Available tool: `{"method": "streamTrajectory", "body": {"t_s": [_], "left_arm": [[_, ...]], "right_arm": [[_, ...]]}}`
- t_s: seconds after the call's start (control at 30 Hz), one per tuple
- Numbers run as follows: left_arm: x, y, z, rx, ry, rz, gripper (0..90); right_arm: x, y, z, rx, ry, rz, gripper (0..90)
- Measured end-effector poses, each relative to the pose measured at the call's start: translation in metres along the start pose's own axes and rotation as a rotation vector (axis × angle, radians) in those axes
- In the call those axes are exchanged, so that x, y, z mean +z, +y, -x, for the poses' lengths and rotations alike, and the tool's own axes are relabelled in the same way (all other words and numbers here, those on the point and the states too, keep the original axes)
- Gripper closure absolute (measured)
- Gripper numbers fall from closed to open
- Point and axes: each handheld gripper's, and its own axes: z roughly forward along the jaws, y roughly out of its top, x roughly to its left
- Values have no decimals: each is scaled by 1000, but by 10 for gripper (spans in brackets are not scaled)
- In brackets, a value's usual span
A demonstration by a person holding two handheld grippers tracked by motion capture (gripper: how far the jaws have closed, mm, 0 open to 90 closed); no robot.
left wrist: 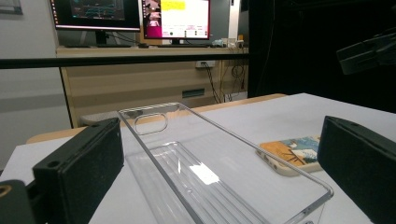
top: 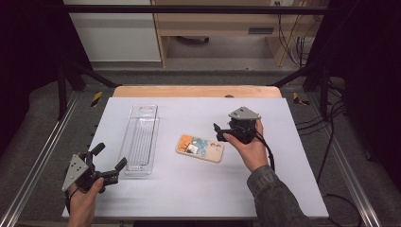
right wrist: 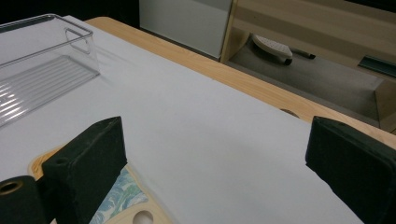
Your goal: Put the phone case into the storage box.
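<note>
A clear plastic tray (top: pixel 140 139) lies lengthwise on the left half of the white mat (top: pixel 198 189). To its right rests a phone case (top: pixel 200 148) with a colourful print and a beige rim. My left gripper (top: pixel 111 156) stands open at the tray's near end; in the left gripper view the tray (left wrist: pixel 224 186) runs between its jaws and the case (left wrist: pixel 294 154) lies to the right. Just right of the case, my right gripper (top: pixel 218 133) is open and points left. In the right gripper view the case's end (right wrist: pixel 121 200) sits by the left pad (right wrist: pixel 88 163), which hides part of it.
The mat covers a wooden table (top: pixel 196 91) framed by metal rails (top: pixel 38 165) on both sides. Black frame bars (top: pixel 189 8) cross at the back. Beyond stand a wooden desk (left wrist: pixel 154 79) with monitors (left wrist: pixel 175 18) and a white cabinet (top: pixel 113 33).
</note>
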Motion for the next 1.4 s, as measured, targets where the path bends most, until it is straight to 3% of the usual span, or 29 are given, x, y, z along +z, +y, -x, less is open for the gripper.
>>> {"method": "streamTrajectory", "body": {"t_s": [0.47, 0.73, 0.9, 0.97, 1.03, 1.07, 1.4], "left_arm": [[0, -1, 0, -2, -2, -5, 2], [1, 0, 0, 0, -4, -6, 3], [1, -1, 0, -1, -4, -7, 3], [0, -1, 0, -1, -3, -8, 3], [0, 0, 0, 2, -1, -7, 3], [0, 0, 0, 2, 0, -7, 3], [0, 0, 0, 1, 1, -5, 4]], "right_arm": [[49, -12, -12, 52, 39, -80, 156], [64, -19, -13, 85, 53, -104, 178], [72, -23, -15, 99, 57, -131, 293], [76, -26, -17, 96, 63, -154, 420], [78, -26, -17, 98, 65, -158, 442], [80, -28, -19, 92, 70, -167, 515], [86, -33, -26, 61, 95, -190, 724]]}}
